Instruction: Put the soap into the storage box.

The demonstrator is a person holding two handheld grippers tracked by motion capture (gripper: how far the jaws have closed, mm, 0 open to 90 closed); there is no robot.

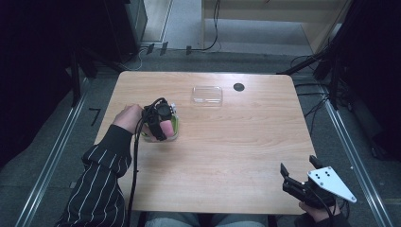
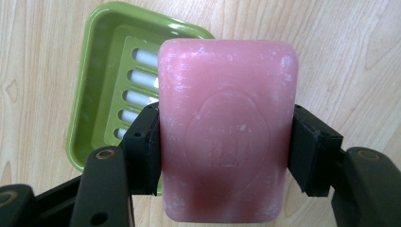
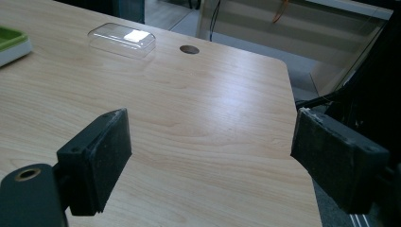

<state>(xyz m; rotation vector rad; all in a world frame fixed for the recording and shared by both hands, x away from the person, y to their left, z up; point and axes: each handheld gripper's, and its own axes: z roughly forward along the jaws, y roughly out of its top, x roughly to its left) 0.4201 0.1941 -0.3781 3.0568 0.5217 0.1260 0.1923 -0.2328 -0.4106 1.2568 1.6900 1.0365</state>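
A: How will that pink soap bar (image 2: 227,137) handle, do you reckon?

B: Stiff and fairly dense, I'd judge, with a smooth face that could slide if damp. It looks dry here, with white scuffs near the edges. The left gripper (image 2: 224,146) has its fingers (image 2: 144,146) clamped on the bar's two long sides, around the middle. That seems the right hold: flat, parallel faces, and the pads sit square on them.

A: Where is the bar just now?

B: Held over the green soap dish (image 2: 92,94), overlapping its right part; whether it touches the dish I cannot tell.

A: What does the high view add?

B: The layout of the table (image 1: 227,142): the left gripper (image 1: 158,120) over the dish near the left edge, a clear plastic lid (image 1: 207,94) well apart towards the far side, and the right gripper (image 1: 298,182) at the near right corner.

A: And the right gripper view?

B: Its fingers (image 3: 101,151) stand wide apart with nothing between them, just bare table ahead and the lid (image 3: 122,39) beyond.
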